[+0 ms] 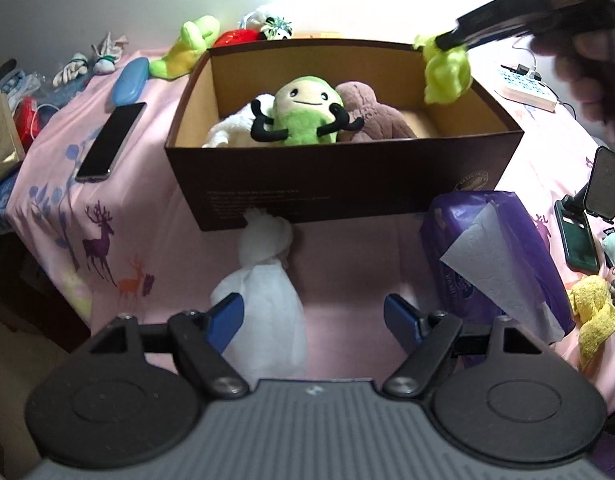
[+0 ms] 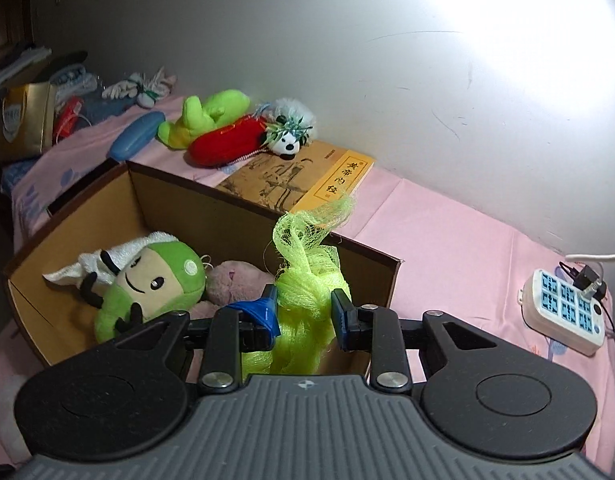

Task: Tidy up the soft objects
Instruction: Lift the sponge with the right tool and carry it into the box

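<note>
Partly done: the box [image 1: 347, 184] holds a green plush [image 1: 307, 116], a white toy and a brown toy. The right gripper [image 2: 303, 312], clenched on a yellow-green mesh puff [image 2: 307, 280], hangs over the box's 2 o'clock corner. The left gripper [image 1: 313, 316], released and empty, hovers over the white cloth [image 1: 263, 300]. Toys remain outside at 11 o'clock.

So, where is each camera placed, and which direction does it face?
Left wrist: low at the near side of the box, facing the wall; shows its own open left gripper and the right gripper.
Right wrist: above the box's right end, looking down and leftward; its fingers pinch a green mesh.
Shared: box, mesh, green plush.
</note>
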`<state>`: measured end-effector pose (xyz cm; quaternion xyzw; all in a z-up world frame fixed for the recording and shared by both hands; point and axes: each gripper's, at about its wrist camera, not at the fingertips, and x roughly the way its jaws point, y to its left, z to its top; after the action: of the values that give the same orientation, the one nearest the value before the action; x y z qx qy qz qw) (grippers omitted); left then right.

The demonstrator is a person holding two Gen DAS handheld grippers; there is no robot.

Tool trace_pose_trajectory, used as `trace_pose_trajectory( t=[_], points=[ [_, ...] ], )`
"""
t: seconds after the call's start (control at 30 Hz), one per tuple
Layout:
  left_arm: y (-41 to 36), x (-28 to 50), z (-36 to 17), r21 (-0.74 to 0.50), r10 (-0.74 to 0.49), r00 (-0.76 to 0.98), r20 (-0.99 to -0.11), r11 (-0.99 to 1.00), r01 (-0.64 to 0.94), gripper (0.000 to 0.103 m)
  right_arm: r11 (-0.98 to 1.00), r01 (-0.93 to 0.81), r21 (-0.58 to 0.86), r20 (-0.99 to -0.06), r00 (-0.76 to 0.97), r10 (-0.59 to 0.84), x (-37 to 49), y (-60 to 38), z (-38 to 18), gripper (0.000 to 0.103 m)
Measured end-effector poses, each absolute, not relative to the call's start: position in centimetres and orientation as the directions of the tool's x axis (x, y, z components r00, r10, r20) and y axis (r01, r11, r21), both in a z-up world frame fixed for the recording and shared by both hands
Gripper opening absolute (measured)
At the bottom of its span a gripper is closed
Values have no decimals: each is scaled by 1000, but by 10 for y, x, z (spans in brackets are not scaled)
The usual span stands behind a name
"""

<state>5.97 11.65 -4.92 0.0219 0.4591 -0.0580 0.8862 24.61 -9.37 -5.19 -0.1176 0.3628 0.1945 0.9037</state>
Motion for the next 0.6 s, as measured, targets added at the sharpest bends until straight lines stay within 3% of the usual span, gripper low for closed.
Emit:
trace_pose_trajectory(
  t=[0.17, 0.6],
  points=[
    [129, 57, -49, -23, -93, 580, -810, 992, 126, 79, 853, -469, -230, -740, 653, 160, 265, -64, -82, 10],
    [147, 58, -52, -43, -109, 582, -806, 991, 125, 79, 911, -377, -168, -805, 586, 94, 286, -65, -91, 15]
  ],
)
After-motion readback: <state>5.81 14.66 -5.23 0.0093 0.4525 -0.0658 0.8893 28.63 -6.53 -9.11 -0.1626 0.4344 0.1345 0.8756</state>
